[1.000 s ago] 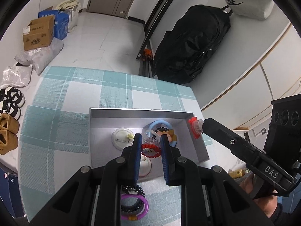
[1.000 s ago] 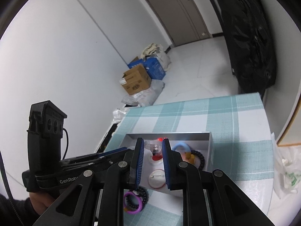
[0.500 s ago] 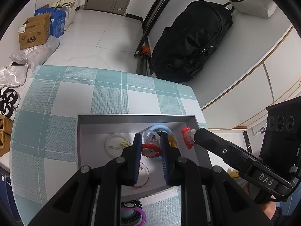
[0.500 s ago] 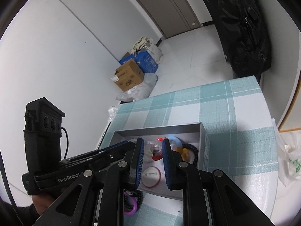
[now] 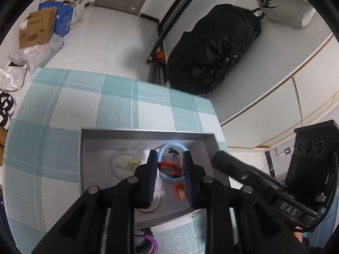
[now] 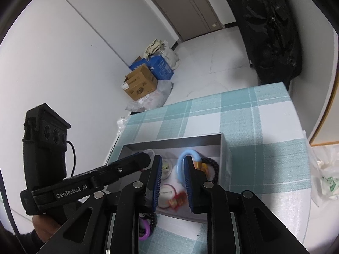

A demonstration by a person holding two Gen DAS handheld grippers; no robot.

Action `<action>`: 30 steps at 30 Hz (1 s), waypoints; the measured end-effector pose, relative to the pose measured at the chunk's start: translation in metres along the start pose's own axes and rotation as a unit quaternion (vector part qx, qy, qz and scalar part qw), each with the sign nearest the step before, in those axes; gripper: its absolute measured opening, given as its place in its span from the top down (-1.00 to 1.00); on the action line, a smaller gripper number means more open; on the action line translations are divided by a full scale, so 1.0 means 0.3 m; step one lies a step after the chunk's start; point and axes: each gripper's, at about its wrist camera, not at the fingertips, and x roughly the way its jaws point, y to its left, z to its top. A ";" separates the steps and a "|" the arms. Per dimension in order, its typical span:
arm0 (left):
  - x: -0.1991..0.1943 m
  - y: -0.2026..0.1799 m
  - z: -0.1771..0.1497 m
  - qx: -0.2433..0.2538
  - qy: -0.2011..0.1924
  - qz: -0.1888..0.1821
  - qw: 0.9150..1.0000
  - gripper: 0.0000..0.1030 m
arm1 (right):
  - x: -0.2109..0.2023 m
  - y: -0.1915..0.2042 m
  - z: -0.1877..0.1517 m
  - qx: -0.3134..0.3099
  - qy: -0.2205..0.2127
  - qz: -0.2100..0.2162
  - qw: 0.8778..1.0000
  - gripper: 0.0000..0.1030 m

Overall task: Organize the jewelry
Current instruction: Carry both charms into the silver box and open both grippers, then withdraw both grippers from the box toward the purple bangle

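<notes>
Both grippers are hanging over the grey tray (image 5: 146,134) on the checked tablecloth (image 5: 63,105), and both are letting go right now. A second ago each one had a little red piece pinched; now the left gripper (image 5: 169,169) has its jaws spreading, with the red toothed piece (image 5: 169,168) between them but looking loose and blurry, like it's dropping onto the blue ring (image 5: 172,148) underneath. The right gripper (image 6: 172,175) is opening too with nothing left between its pads, and a blurred red and orange bit (image 6: 177,200) lies on the tray floor below it, next to a white round badge (image 6: 166,192). So I'd say two more pieces just landed in the tray. A purple ring (image 5: 146,243) and black beaded bracelet (image 6: 148,217) sit outside on the cloth, probably next.
</notes>
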 end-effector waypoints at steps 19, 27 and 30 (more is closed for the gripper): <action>-0.105 -0.015 -0.075 0.027 -0.034 0.020 0.999 -0.06 | -0.091 0.004 -0.020 -0.008 -0.043 -0.017 0.999 -0.49; -0.159 0.016 -0.135 0.023 -0.048 0.064 0.997 -0.07 | -0.117 0.002 -0.055 -0.010 -0.044 -0.023 0.999 -0.74; -0.157 0.031 -0.159 0.017 -0.042 0.095 0.994 -0.07 | -0.127 0.013 -0.071 -0.020 -0.043 -0.030 0.998 -0.86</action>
